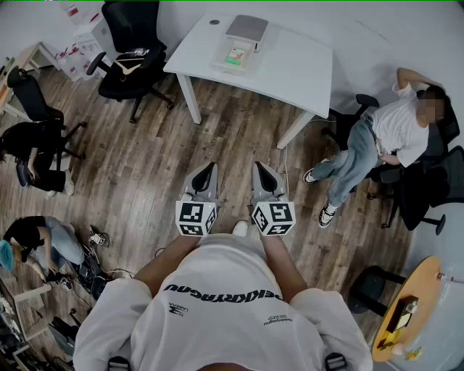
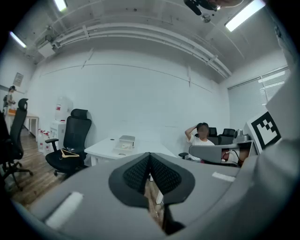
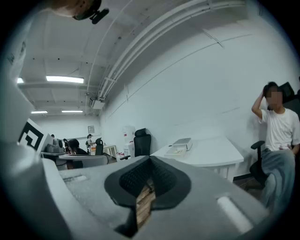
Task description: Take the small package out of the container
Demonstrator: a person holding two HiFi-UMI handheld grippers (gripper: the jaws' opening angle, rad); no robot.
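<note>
Head view: left gripper [image 1: 205, 176] and right gripper [image 1: 264, 174] are level, side by side, well apart from the table [image 1: 304, 72]. The container [image 1: 220, 64] sits there, the green package [image 1: 235, 56] inside. Left gripper view: jaws together, empty. Right gripper view: jaws together, empty.

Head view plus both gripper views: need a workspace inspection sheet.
Surface: white rectangular table, well ahead of the grippers across the wood floor.
Job's things: pale open container on the table, with a grey flat box behind it. Small green-and-red item inside, possibly the package; too small to confirm.
Clutter: small dark round object on the table.
Grippers: left gripper and right gripper side by side over the floor, jaws together, nothing held.
Cables: tangle of cables on the floor at left.
Surroundings: black office chair, seated person in white shirt, round wooden table.
</note>
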